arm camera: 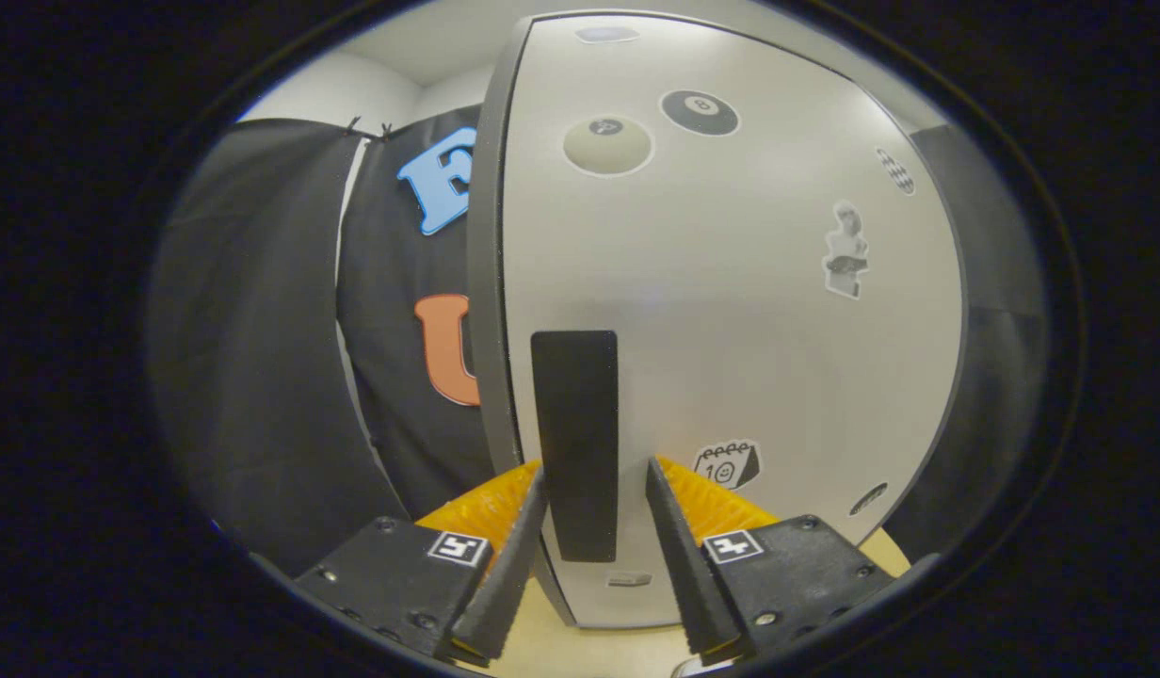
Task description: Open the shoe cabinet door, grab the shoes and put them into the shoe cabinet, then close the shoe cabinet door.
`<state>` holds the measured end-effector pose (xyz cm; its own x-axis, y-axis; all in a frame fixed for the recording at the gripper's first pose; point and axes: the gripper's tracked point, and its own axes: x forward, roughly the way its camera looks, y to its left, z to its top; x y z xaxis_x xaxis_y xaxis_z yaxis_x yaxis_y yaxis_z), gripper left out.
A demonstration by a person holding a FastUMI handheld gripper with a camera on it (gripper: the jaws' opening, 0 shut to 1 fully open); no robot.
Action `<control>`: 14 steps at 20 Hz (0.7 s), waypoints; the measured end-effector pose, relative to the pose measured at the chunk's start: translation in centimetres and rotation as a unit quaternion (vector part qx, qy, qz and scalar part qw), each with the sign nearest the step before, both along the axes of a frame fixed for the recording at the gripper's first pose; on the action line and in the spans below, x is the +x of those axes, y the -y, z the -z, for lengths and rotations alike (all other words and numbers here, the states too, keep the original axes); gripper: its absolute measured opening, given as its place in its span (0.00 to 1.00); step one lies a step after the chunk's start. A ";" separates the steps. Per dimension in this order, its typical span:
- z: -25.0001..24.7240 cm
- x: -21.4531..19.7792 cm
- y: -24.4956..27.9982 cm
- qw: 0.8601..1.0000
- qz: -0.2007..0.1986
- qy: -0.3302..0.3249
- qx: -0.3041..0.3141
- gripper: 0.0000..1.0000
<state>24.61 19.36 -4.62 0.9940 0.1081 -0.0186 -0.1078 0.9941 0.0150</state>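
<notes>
Cabinet door point(731, 358) stands straight ahead of me, a pale flat panel seen close up, with its grey left edge point(486, 282) turned toward the booth's black cloth wall point(260, 330). On the door's left part sits a tall black handle point(575, 443), upright, and my tongs point(594, 471) straddle it: one fingertip lies to the left of the handle and the other to the right. The tongs stand moderately wide, with a gap showing between the right finger and the handle; on the left side the finger looks very near the handle, but I cannot tell whether it touches. I do not see both fingers pressing on it.

Stickers dot the door: a pale billiard ball point(608, 144) and a black eight ball point(700, 111) near the top, a small figure point(845, 250) toward the right, and a little calendar point(726, 463) just beyond my right finger. A few more marks near the top edge, the right edge and the bottom are too small or warped for me to make out.

Below the door a strip of light tabletop point(589, 650) shows between my fingers, and the door's lower edge meets it there. I cannot tell from here whether the door is fully closed; its right side curves off into dark shadow. Shoes I cannot locate from this angle.
</notes>
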 end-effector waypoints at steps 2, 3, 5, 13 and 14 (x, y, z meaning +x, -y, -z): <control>0.2 -0.1 -0.7 1.000 -0.012 -0.011 0.012 0.53; 0.2 0.0 -0.5 1.000 -0.007 -0.012 0.006 0.47; 0.3 -0.1 -0.5 1.000 -0.006 -0.013 -0.003 0.38; 0.4 -1.9 -0.2 0.999 -0.037 -0.016 -0.008 0.25; 0.4 -2.6 -0.2 0.999 -0.039 -0.017 -0.009 0.24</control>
<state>22.00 19.59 -4.99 0.9814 0.1842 -0.0539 -0.1843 0.9829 0.0017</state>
